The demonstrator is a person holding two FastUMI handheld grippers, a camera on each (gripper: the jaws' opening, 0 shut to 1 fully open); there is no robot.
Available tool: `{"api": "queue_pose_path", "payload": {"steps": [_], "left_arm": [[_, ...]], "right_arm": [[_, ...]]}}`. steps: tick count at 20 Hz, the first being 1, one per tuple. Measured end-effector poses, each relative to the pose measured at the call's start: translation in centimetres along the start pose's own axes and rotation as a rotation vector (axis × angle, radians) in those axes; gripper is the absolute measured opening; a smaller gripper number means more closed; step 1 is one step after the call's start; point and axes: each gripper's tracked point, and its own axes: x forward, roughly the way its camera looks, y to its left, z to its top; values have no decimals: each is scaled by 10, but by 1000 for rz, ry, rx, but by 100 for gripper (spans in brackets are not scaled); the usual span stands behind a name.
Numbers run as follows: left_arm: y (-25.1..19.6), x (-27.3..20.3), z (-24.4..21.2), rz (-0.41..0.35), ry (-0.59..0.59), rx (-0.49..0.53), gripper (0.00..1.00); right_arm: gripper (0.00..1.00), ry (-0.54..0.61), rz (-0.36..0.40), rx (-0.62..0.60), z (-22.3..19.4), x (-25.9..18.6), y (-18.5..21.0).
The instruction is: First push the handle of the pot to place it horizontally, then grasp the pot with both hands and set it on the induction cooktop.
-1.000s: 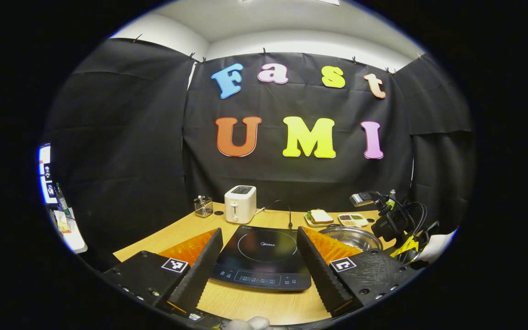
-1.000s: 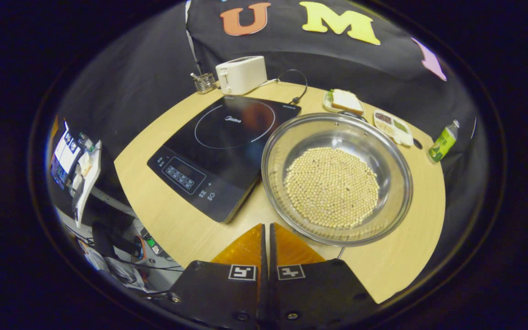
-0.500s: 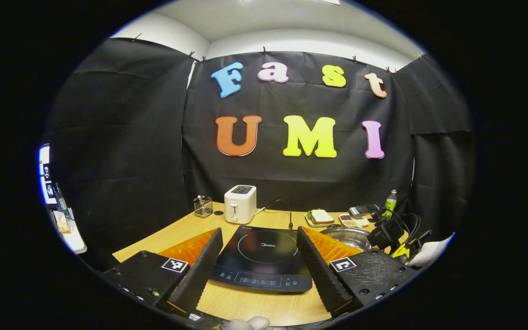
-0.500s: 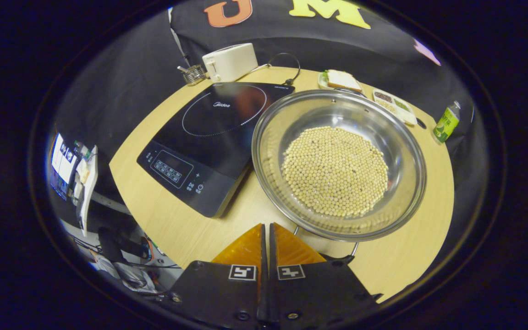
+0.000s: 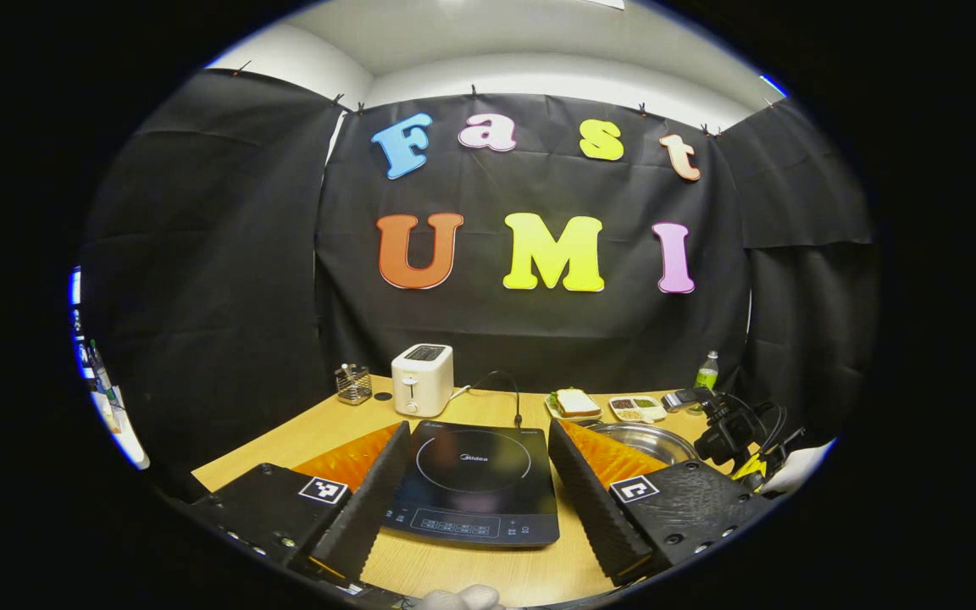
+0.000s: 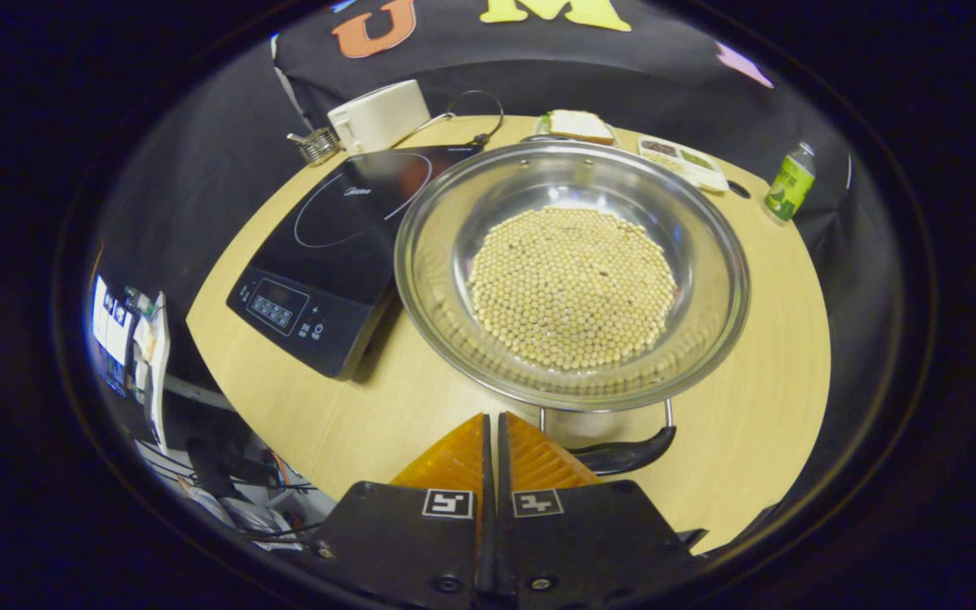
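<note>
Our right gripper has its fingers pressed together on nothing, just above the near handle of the pot, which sits on the table just right of the cooktop; our left gripper hangs wide open, facing the cooktop. We judge the pot stiff, slick steel, a wide shallow bowl made heavy by its bed of small round beans, so it must be kept level. The dark curved handle on thin wire legs looks the surest hold.

Place: my staged kitchen booth.
Evidence: black glass induction cooktop, white two-slot toaster, sandwich plate, light wooden table.
Walls: pinned black cloth.
</note>
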Motion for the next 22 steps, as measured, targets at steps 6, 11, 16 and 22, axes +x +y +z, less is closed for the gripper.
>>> {"api": "queue_pose_path", "payload": {"steps": [6, 11, 16, 22], "left_arm": [[-19, 12, -3, -48, 8, 9, 96], [-38, 20, 0, -79, 15, 17, 96], [-50, 30, 3, -89, 17, 32, 96], [-63, 50, 2, -76, 24, 18, 96]], "right_arm": [[0, -23, -57, 58, -3, 0, -49], [4, -30, -95, 103, -2, -3, -85], [0, -33, -132, 123, 3, -6, -117], [4, -25, -179, 113, 18, -8, -156]]}}
